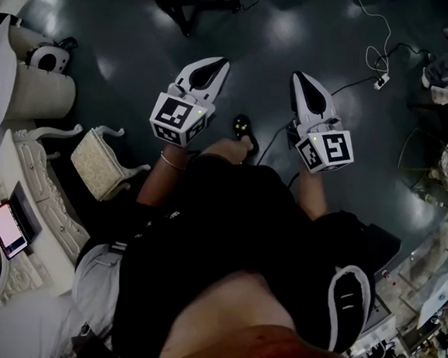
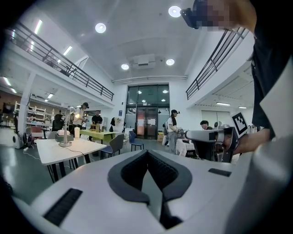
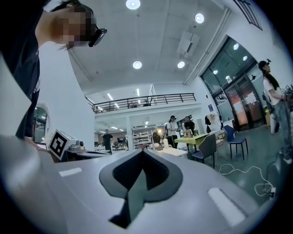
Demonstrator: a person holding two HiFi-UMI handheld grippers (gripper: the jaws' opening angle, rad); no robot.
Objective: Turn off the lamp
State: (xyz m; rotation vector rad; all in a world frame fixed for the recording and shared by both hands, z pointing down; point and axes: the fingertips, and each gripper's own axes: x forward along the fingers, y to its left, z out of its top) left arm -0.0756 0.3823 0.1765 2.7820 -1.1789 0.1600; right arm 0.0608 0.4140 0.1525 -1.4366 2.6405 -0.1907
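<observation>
A desk lamp [image 2: 66, 132] stands on a white table [image 2: 68, 148] far across the hall, its head lit [image 2: 77, 115]. The right gripper view shows the same lamp as a small glow [image 3: 159, 131] beyond another table. My left gripper [image 2: 147, 154] is shut with nothing between its jaws and points level toward the hall. My right gripper [image 3: 142, 154] is also shut and empty. In the head view both grippers, left [image 1: 220, 63] and right [image 1: 298, 78], are held side by side over the dark floor, far from the lamp. The lamp itself is outside the head view.
An ornate white dresser [image 1: 47, 198] with a phone [image 1: 7, 228] and a cushioned stool [image 1: 101, 163] stand at my left. Cables and a power strip [image 1: 381, 80] lie on the floor ahead to the right. Several people, tables and chairs [image 2: 114, 145] fill the hall.
</observation>
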